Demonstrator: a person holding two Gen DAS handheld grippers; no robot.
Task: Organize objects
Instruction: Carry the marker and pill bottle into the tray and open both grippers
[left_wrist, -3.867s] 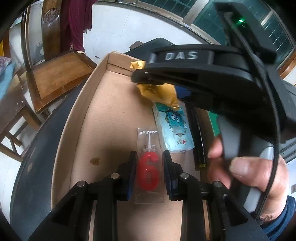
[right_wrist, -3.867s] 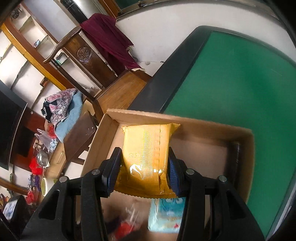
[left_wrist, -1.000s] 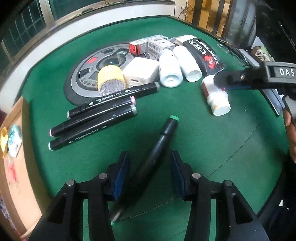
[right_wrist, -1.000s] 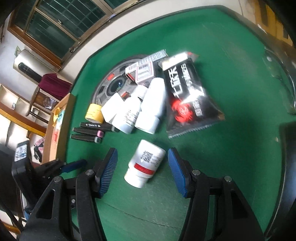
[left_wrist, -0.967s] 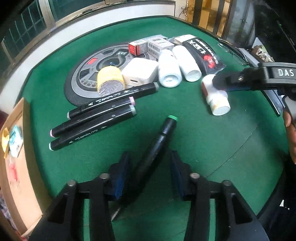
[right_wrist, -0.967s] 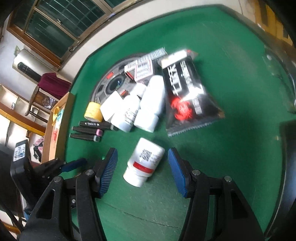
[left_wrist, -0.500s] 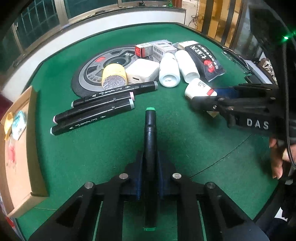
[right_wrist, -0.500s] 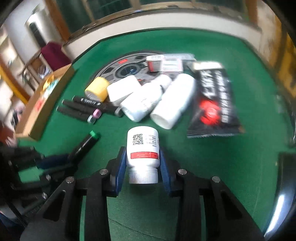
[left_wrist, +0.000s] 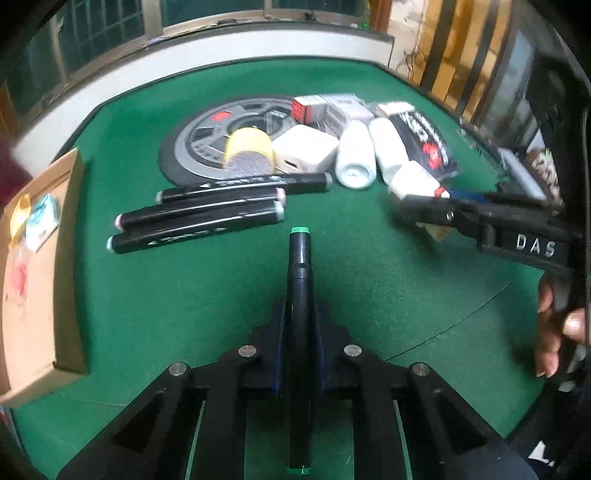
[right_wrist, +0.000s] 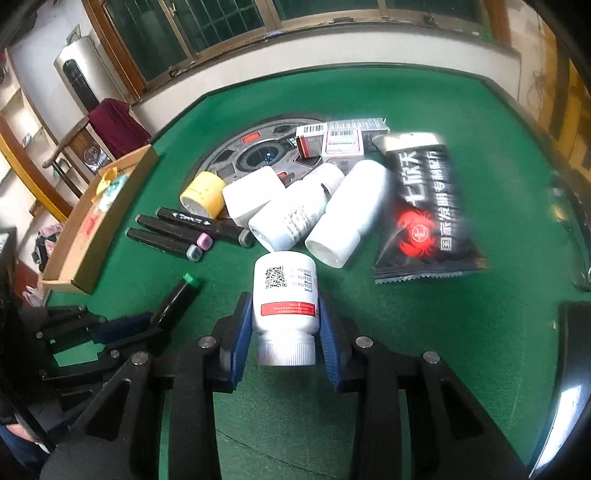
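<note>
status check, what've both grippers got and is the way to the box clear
Left gripper shut on green-capped marker. Right gripper shut on white pill bottle. Cardboard box at table edge; no obstacle visible.

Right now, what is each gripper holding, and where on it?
The left gripper clamps the green-capped marker around mid-barrel. The right gripper grips the white pill bottle by its lower body, above the cap.

I see soft daylight from the windows (right_wrist: 207, 22) behind the table (left_wrist: 369, 266), with weak shadows. Fisheye bending curves the edges and darkens corners. Motion blur smears the black packet (right_wrist: 428, 206); my left view looks softer overall.
</note>
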